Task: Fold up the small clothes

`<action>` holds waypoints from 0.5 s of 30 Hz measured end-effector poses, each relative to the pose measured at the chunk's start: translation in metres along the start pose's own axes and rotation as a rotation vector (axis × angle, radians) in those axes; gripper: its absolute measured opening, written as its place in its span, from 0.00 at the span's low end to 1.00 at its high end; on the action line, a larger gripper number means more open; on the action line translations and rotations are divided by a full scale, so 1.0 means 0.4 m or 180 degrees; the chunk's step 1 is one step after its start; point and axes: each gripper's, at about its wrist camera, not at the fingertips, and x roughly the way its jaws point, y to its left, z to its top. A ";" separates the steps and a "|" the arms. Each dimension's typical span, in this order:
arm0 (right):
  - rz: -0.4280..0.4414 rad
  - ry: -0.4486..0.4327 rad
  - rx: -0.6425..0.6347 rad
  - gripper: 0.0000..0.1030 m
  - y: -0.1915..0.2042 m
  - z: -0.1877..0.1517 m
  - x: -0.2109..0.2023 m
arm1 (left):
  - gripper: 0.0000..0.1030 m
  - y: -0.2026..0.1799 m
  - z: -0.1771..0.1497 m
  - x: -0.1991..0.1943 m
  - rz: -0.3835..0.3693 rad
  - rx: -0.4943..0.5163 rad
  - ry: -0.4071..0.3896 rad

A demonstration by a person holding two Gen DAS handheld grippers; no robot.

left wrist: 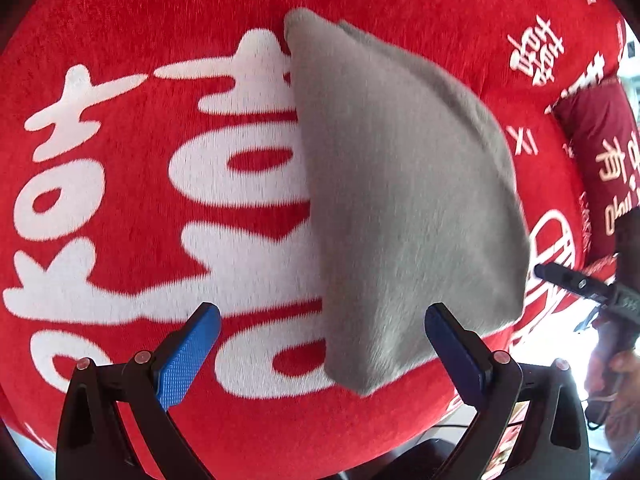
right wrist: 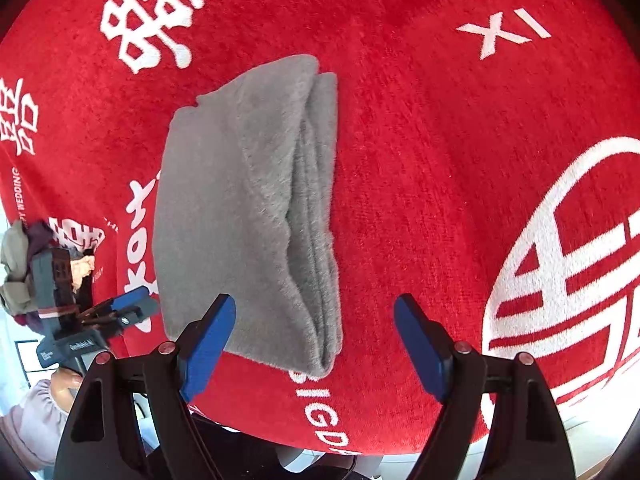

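Observation:
A grey fleecy garment lies folded into a flat stack on the red cloth; in the right wrist view its layered edges show along the right side. My left gripper is open and empty, hovering just short of the garment's near end. My right gripper is open and empty above the garment's near right corner. The right gripper shows at the left view's right edge, and the left gripper shows at the right view's left edge.
The red cloth with white characters covers the whole surface. A dark red cushion lies at the far right. A heap of other small clothes sits at the left edge. The cloth's near edge drops off just below the grippers.

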 end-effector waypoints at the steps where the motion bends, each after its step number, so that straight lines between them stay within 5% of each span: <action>1: 0.0011 0.0029 0.0023 0.82 -0.005 0.009 0.004 | 0.99 0.002 0.010 0.002 -0.0017 -0.0028 0.0003; 9: 0.0129 0.0106 0.0080 0.82 -0.023 0.070 0.027 | 0.99 -0.006 0.055 0.028 -0.0327 -0.0194 0.0031; 15: 0.0511 0.0166 0.0128 0.82 -0.043 0.157 0.056 | 0.99 -0.022 0.100 0.070 -0.0726 -0.0160 0.0156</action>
